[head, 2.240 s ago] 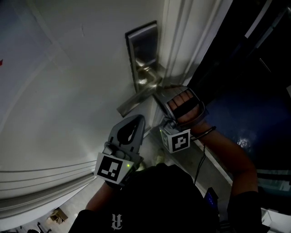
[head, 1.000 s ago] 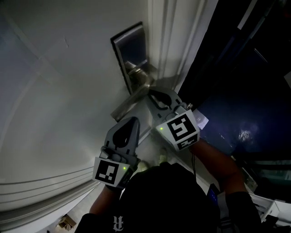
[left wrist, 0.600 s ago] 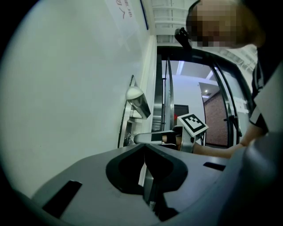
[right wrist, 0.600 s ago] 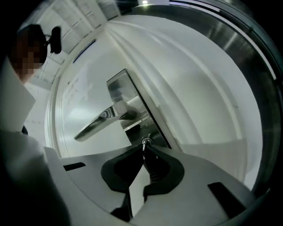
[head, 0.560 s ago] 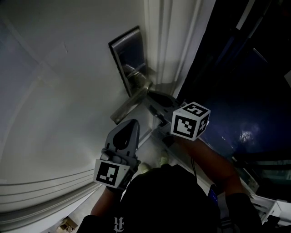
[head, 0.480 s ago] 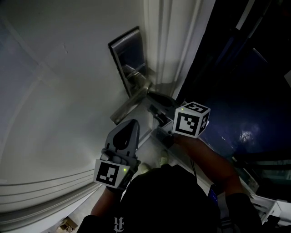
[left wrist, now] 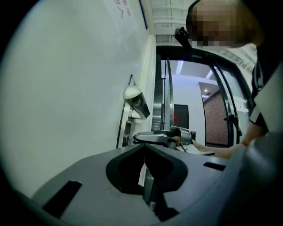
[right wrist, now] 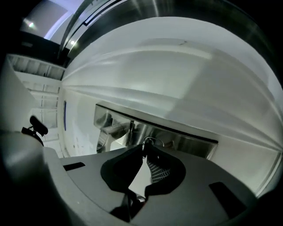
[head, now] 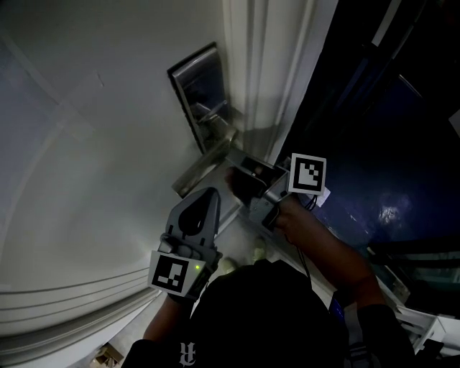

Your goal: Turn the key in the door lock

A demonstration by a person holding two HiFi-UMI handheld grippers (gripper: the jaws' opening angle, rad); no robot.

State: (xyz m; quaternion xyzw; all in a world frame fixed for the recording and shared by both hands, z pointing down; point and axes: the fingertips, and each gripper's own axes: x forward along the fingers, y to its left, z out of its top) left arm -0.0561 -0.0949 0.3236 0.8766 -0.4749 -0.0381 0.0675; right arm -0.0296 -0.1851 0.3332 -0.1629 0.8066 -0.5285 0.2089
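I read the right gripper [right wrist: 143, 149] as closed, its tips pinching a small metal key [right wrist: 149, 141] whose wire ring shows just above them. Directly ahead of the tips lies the steel lock plate [right wrist: 177, 137]. The key appears seated in it, though the tips hide the keyhole. The lever handle [right wrist: 111, 129] stands left of the jaws.

Judgement: the key is light, thin, stiff and smooth, so it may slip or rock between the pads. I would hold the flat head across both faces, close to the plate, and turn about the shaft's line, since side load could bend it.

The left gripper [left wrist: 145, 148] has its jaws together on nothing, idle below the handle, apart from the right gripper.

Writing: no brand is visible on plate or key. Red marks on a blue-edged sign [left wrist: 126, 11] far above the left jaws are cut off and unreadable
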